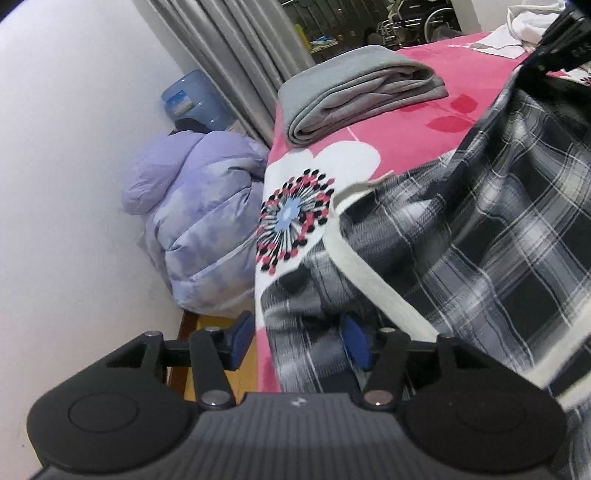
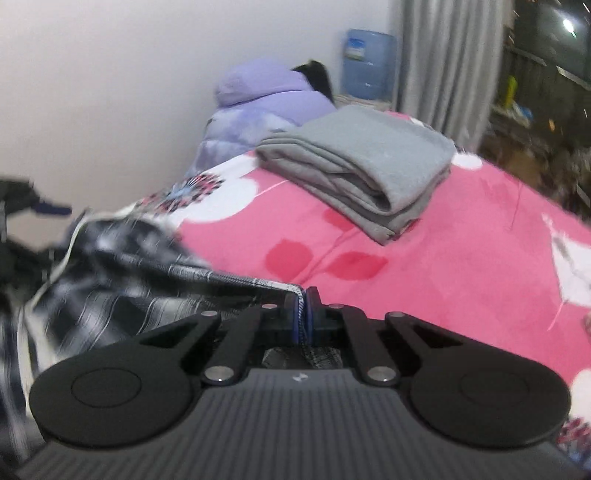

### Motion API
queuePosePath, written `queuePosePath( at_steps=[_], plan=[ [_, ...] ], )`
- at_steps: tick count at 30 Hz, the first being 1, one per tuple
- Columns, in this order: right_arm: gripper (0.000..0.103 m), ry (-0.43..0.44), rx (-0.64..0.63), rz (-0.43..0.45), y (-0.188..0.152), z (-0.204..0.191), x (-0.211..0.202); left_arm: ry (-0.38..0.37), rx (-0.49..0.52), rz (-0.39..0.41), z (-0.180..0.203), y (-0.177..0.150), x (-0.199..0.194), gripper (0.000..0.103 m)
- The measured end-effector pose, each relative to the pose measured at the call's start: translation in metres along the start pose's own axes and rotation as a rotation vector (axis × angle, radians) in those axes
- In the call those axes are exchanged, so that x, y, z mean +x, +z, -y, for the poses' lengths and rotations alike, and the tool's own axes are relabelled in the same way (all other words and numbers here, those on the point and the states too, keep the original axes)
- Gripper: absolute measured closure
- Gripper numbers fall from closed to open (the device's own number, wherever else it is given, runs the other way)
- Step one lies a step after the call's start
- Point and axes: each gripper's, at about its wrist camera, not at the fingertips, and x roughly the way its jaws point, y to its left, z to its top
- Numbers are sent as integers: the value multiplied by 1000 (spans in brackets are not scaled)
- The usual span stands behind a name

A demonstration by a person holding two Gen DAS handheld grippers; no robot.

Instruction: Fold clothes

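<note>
Plaid shirt [image 2: 122, 266], lying rumpled at the pink floral bedspread's [image 2: 443, 266] 8 o'clock edge, pinched by right gripper [image 2: 303, 302]; left gripper [image 1: 295, 338] spread wide astride it, so uneven tension risks slippage.

At the left of my left wrist view, a person in a lilac puffer jacket [image 1: 199, 218] crouches against the white wall [image 1: 66, 166], dark hair showing above the hood. Above, in the upper left, 1 blue water jug [image 1: 195, 99] stands beside grey curtains [image 1: 236, 48]. A pink bedspread [image 1: 417, 110] with white flowers fills the middle. At the top centre, dim clutter and what looks like a wheelchair [image 1: 424, 18] sit beyond the curtains. A strip of yellow-brown floor [image 1: 218, 354] shows in the lower left. My right wrist view is blurred.
</note>
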Motion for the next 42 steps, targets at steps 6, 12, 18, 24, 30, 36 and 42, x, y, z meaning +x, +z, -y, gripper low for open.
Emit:
queuePosePath(
  at_steps=[6,12,18,24,30,36,42],
  plan=[
    [99,91,218,-61,-12,33,27,-96,-133,1,-16,8,23,75],
    [75,214,188,-65,-23,34,0,-93,-243,-9,-28,6,26,86],
    [40,50,255,-18,-29,70,-26,-56,-297,-33,-32,4,34,77],
    [40,-75,340,-21,-56,114,-85,-13,-346,-43,-52,0,9,45],
    [40,22,407,-122,-98,129,-161,48,-378,51,-54,10,-43,41],
    [40,-34,377,-336,-155,114,-233,-167,-170,131,42,45,-72,41],
    [49,-317,204,-364,-209,93,-265,-387,47,207,140,81,-99,41]
  ],
)
